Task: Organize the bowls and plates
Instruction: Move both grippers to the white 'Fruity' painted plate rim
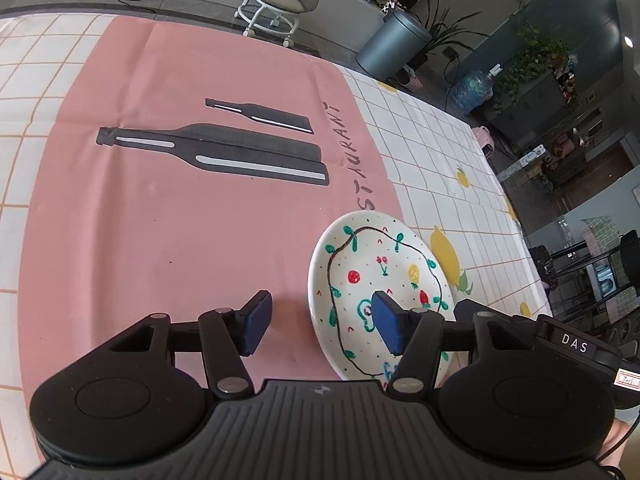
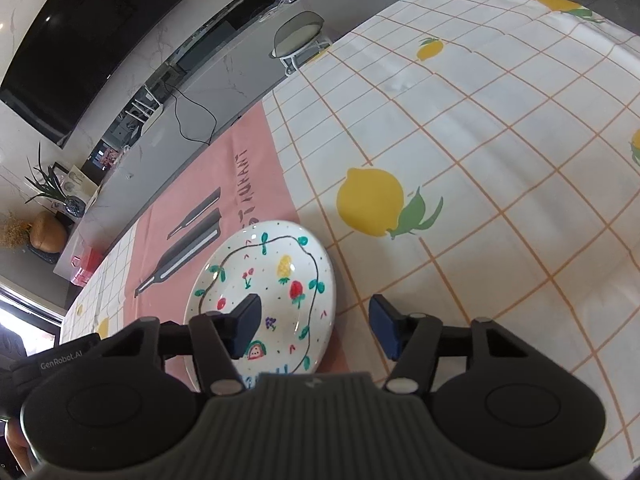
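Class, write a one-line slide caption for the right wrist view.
Right gripper open astride the right rim of a fruit-painted plate lying where pink mat meets lemon-print tablecloth.

I see a pink mat [image 1: 168, 208] with black bottle shapes [image 1: 224, 152] lying on a white checked tablecloth [image 2: 500, 152] with yellow lemons [image 2: 370, 208] on it. Past the table stands a small white stool [image 1: 276, 8] on wheels. A grey bin [image 1: 394, 42] sits near green plants [image 1: 536, 56]. A big black TV [image 2: 88, 36] hangs on the wall.
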### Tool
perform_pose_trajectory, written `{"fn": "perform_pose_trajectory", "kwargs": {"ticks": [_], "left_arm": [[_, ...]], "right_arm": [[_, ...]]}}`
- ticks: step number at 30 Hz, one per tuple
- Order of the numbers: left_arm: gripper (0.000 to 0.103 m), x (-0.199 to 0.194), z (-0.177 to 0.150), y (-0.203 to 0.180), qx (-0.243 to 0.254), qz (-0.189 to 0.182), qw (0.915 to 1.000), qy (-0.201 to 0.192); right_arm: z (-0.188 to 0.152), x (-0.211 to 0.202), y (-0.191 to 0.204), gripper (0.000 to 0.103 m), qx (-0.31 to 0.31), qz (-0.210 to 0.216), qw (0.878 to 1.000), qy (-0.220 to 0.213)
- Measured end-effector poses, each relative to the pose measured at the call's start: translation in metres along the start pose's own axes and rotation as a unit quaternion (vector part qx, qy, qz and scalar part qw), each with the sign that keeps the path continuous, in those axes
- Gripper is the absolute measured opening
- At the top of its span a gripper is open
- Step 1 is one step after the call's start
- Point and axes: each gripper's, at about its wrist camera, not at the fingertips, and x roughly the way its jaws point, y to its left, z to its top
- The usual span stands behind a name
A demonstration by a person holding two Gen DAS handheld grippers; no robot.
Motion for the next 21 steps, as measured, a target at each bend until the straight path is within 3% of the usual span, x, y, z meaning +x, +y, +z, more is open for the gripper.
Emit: {"fn": "perform_pose_trajectory", "kwargs": {"ticks": [3, 11, 21], "left_arm": [[0.067, 0.001, -0.001, 0.004, -0.017, -0.014, 0.9997, -0.014], [0.067, 0.001, -0.001, 0.007, -0.028, -0.028, 0.9992, -0.002], [0.071, 0.006, -0.003, 0.000, -0.031, -0.048, 0.9982, 0.017]], "right_arm": [[0.002, 0.001, -0.005, 0.057, 0.008, 0.017, 1.000, -0.003], [-0.001, 0.006, 0.003, 0.057, -0.022, 0.045, 0.999, 0.017], [-0.017, 0.007, 0.028, 0.057, -0.112, -0.003, 0.994, 0.013]]}}
